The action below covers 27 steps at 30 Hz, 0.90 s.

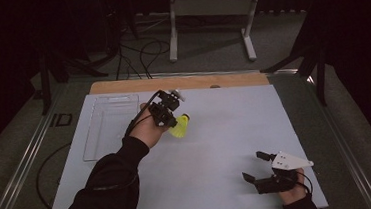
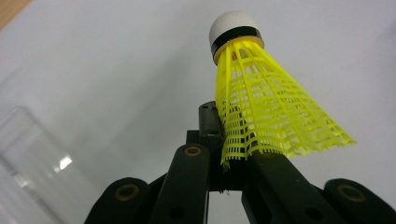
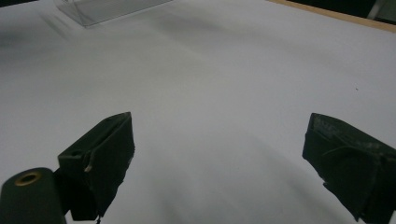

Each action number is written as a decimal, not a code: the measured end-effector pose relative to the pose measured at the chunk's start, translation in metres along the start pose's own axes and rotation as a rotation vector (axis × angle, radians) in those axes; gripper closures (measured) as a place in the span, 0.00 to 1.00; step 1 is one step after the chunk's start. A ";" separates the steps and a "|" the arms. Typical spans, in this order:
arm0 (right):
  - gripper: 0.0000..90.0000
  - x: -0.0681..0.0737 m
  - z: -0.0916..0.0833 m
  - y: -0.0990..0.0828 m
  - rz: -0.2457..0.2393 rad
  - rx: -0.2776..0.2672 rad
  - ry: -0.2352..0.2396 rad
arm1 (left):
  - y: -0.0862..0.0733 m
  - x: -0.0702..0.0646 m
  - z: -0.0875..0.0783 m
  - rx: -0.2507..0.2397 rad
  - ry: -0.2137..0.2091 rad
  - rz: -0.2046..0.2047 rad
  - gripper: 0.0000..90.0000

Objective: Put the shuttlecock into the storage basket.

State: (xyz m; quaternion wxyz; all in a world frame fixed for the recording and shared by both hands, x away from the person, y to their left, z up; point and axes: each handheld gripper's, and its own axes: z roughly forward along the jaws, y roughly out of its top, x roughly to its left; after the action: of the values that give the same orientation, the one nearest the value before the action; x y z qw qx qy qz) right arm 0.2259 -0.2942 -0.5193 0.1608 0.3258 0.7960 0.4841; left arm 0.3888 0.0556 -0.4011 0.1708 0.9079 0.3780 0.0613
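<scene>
1. Yellow plastic mesh skirt, white rounded cork with a black band: shuttlecock (image 2: 261,98), held above the white table (image 1: 217,147), toward its left middle, just right of the clear tray (image 1: 105,122).
2. Pinched at the open rim of the skirt by the left gripper (image 2: 229,156), jaws pressed together on the mesh edge; cork end pointing away from the jaws.
3. Likely very light, with the weight at the cork, so prone to swing or pivot in a rim grip.
4. Skirt probably springy and thin: bends under pressure, may crease or snap a rib if squeezed hard.
5. Safer hold, by judgement: near the cork collar, where the mesh is narrow and stiffest, or across the cork itself, though its round surface may slip.
6. Present grip looks shallow, on a few ribs only; could slide out on a quick turn.
7. Seen from above, left hand (image 1: 148,132) raised over the table with the shuttlecock hanging at its right side.
8. Tray lies flat and see-through, near the table's far left corner.
9. Right gripper (image 1: 258,166) rests low near the right front corner, jaws spread wide, nothing between them, well apart from the shuttlecock.
</scene>
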 end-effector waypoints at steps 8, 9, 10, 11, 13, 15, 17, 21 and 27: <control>0.10 0.000 0.000 0.000 0.002 -0.001 -0.005 | -0.013 0.021 -0.012 -0.013 0.020 -0.054 1.00; 0.10 0.000 0.000 0.000 0.003 0.000 -0.005 | -0.016 0.025 -0.014 -0.020 0.027 -0.063 1.00; 0.10 0.000 0.000 0.000 0.003 0.001 -0.004 | -0.017 0.027 -0.015 -0.020 0.029 -0.069 1.00; 0.10 0.000 0.000 0.000 0.003 0.001 -0.004 | -0.019 0.030 -0.017 -0.023 0.035 -0.076 1.00; 0.10 0.000 0.000 0.000 0.002 0.003 -0.005 | -0.022 0.034 -0.019 -0.023 0.042 -0.086 1.00; 0.10 0.000 0.000 0.000 0.004 0.004 -0.006 | -0.025 0.040 -0.023 -0.031 0.048 -0.099 1.00; 0.10 0.000 0.000 0.000 0.005 0.005 -0.007 | -0.028 0.045 -0.026 -0.036 0.058 -0.114 1.00; 0.10 0.001 0.001 0.000 0.006 0.006 -0.006 | -0.033 0.053 -0.031 -0.038 0.073 -0.135 1.00; 0.10 0.001 0.001 0.000 0.006 0.005 -0.006 | -0.043 0.068 -0.040 -0.048 0.093 -0.175 1.00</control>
State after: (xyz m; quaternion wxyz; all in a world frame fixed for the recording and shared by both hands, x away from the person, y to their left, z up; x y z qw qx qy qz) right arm 0.2259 -0.2932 -0.5193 0.1611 0.3302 0.7957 0.4816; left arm 0.3980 0.1424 -0.3807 0.1795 0.8633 0.4616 0.0972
